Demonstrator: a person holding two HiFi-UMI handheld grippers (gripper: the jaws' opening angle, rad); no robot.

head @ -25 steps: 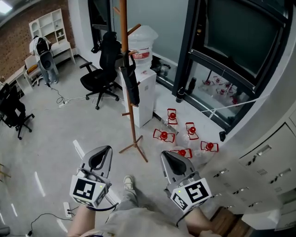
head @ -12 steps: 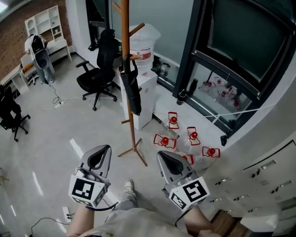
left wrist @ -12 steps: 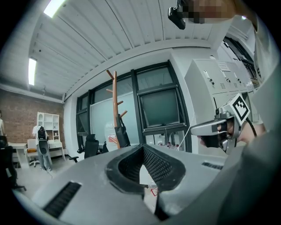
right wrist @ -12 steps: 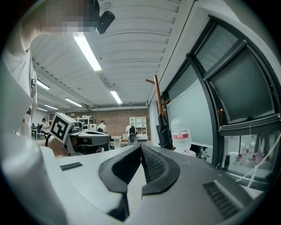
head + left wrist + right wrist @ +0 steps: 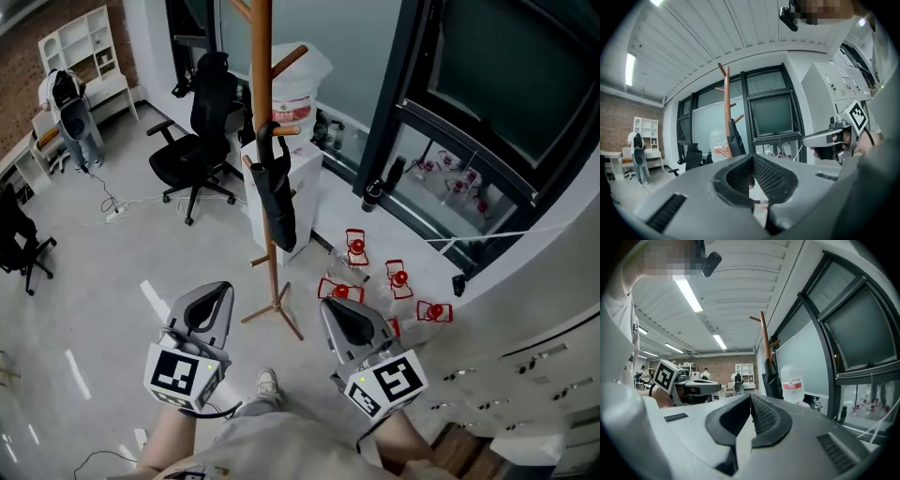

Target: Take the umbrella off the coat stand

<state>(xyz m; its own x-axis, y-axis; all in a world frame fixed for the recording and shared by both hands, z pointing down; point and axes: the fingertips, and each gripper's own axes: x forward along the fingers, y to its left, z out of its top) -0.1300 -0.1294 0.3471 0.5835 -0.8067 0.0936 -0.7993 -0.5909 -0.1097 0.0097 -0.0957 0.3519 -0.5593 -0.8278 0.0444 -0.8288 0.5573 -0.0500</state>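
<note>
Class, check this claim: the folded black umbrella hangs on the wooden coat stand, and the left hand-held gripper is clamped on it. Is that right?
No. The umbrella does hang on the coat stand, but the left hand-held gripper is not on it: the head view shows it well short of the stand, jaws shut on nothing.

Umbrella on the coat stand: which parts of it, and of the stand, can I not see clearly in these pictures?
- Head view: the top of the coat stand is cut off by the upper edge.
- Head view: how the black umbrella hooks on is too small to tell.
- Left gripper view: its lower end is hidden behind the left claw.
- Right gripper view: the same end is hidden behind the right claw.
</note>
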